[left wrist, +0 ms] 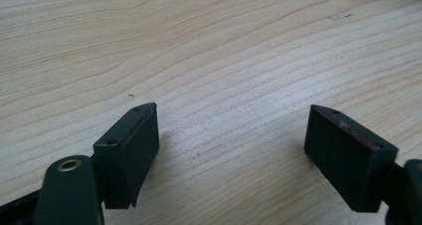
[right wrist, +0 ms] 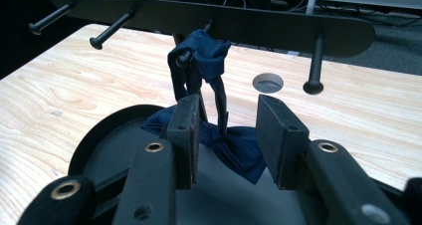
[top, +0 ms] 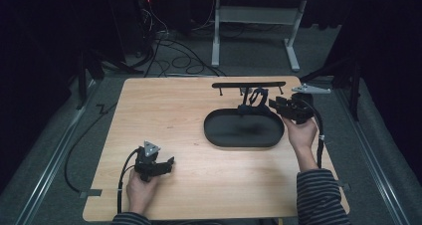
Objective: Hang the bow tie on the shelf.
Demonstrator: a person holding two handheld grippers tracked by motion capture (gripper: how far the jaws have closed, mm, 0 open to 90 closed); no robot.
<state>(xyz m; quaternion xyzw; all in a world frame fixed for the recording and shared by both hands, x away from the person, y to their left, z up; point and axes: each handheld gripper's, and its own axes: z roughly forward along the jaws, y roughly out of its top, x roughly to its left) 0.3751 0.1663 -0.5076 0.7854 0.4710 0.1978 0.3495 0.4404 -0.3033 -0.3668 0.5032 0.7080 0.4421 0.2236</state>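
Bow tie (right wrist: 234,145) hangs from rack peg (right wrist: 185,58); right gripper (right wrist: 226,135) jaws apart before it; left gripper (left wrist: 231,150) wide, empty.

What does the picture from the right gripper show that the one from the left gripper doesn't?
Right gripper view alone: a dark blue bow tie hanging by its strap from a peg of the black peg rack, its bow down in the black oval tray, and a round hole in the tabletop. Left gripper view alone: just bare wood between wide-open jaws. Both share the light wooden table and a pair of black jaws with nothing held between them.
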